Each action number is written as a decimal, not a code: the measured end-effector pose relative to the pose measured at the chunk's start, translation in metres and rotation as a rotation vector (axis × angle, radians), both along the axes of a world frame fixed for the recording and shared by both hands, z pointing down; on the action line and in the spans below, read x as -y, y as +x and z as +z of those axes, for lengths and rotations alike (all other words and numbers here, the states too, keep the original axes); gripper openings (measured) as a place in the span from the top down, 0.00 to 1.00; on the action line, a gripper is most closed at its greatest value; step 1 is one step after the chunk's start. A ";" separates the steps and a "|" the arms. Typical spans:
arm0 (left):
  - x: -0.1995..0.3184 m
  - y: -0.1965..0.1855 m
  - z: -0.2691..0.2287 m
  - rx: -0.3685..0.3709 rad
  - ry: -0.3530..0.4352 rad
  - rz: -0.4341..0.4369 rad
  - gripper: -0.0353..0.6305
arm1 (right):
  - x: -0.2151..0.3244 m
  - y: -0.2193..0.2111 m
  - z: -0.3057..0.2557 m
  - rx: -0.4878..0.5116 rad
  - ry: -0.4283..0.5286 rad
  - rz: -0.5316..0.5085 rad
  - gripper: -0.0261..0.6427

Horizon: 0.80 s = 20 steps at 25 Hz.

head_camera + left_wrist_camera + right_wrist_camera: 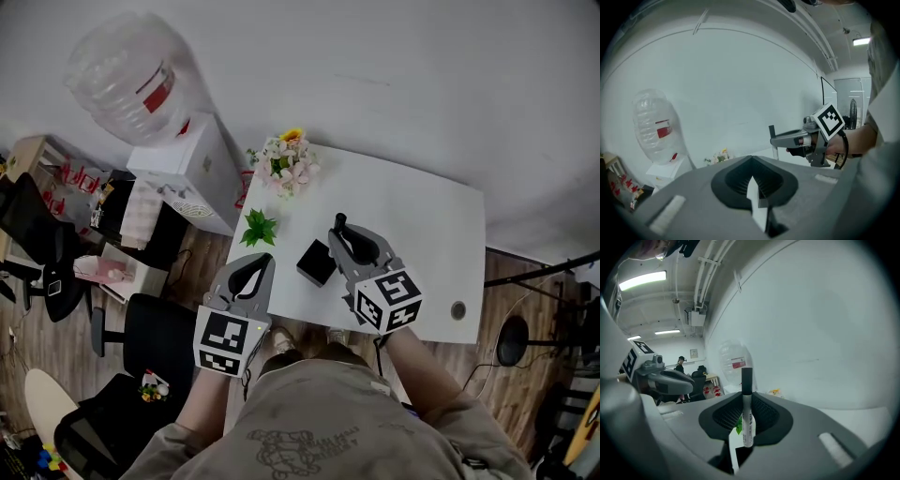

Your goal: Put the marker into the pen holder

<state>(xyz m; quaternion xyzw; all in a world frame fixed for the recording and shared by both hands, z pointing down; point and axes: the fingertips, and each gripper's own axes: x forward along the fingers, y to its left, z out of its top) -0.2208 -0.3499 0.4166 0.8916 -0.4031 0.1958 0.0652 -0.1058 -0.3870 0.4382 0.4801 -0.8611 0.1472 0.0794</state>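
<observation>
A marker (746,413) with a white body and black cap stands upright between the jaws of my right gripper (744,397), which is shut on it. In the head view that gripper (343,231) hangs over the white table (422,216), just right of the black pen holder (317,262), with the marker's cap (339,221) sticking out at its tip. My left gripper (262,261) is at the table's near left edge, left of the holder. Its jaws (751,158) are shut with nothing between them. The left gripper view shows the right gripper (774,137) holding the marker (776,151).
A bunch of flowers (291,159) and a small green plant (259,227) stand at the table's left side. A white water dispenser (187,173) with a big bottle (127,75) is left of the table. A black chair (155,337) stands on the floor below.
</observation>
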 end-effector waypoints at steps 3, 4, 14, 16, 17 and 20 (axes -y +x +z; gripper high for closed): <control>-0.006 -0.001 0.015 0.007 -0.039 -0.006 0.95 | -0.001 -0.012 0.022 0.007 -0.046 -0.033 0.83; -0.008 -0.001 0.020 0.007 -0.053 -0.009 0.95 | -0.001 -0.014 0.030 0.000 -0.052 -0.039 0.83; -0.025 -0.002 0.071 0.019 -0.164 -0.008 0.95 | -0.003 -0.026 0.134 -0.159 -0.175 -0.114 0.83; -0.029 -0.001 0.079 0.025 -0.182 -0.008 0.95 | -0.007 -0.027 0.151 -0.168 -0.217 -0.124 0.83; -0.032 0.000 0.082 0.024 -0.189 -0.003 0.95 | -0.009 -0.028 0.158 -0.170 -0.236 -0.129 0.83; -0.041 0.005 0.089 0.005 -0.211 0.020 0.95 | -0.013 -0.028 0.176 -0.202 -0.292 -0.135 0.83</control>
